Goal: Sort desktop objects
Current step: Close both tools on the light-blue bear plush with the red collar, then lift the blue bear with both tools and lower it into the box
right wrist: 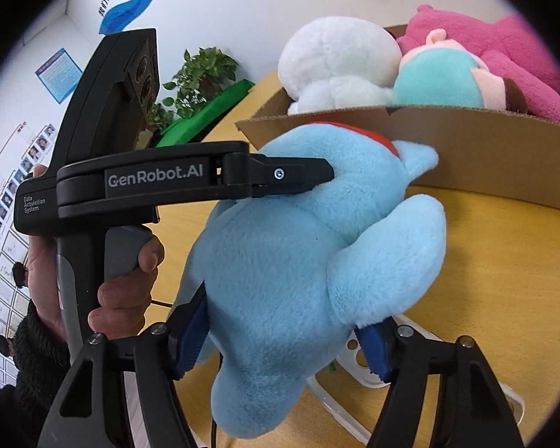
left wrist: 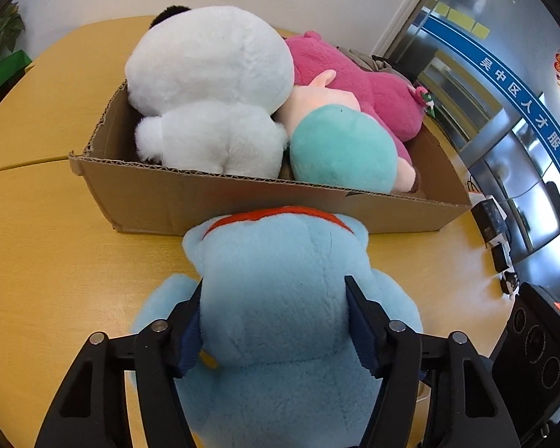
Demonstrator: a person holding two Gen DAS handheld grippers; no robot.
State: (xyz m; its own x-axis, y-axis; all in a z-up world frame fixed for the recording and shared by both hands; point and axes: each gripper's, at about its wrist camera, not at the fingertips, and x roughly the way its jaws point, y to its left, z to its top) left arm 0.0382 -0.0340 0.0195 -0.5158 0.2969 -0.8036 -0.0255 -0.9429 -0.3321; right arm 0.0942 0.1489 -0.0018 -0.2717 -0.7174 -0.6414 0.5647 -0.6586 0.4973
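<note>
A light blue plush toy [left wrist: 276,298] with a red collar is held just in front of the cardboard box [left wrist: 212,201] on the yellow table. My left gripper [left wrist: 274,298] is shut on its upper body. My right gripper [right wrist: 283,321] is shut on its lower body [right wrist: 280,276]; the left gripper body [right wrist: 190,179] shows there from the side. The box [right wrist: 485,149] holds a white plush [left wrist: 212,86], a pink plush [left wrist: 354,74] and a teal-and-pink plush [left wrist: 339,149].
Black adapters and a cable [left wrist: 496,231] lie at the table's right edge. A green plant [right wrist: 201,74] and a green bag [right wrist: 205,115] stand past the table's far side. A white plastic piece [right wrist: 358,366] lies on the table under the blue plush.
</note>
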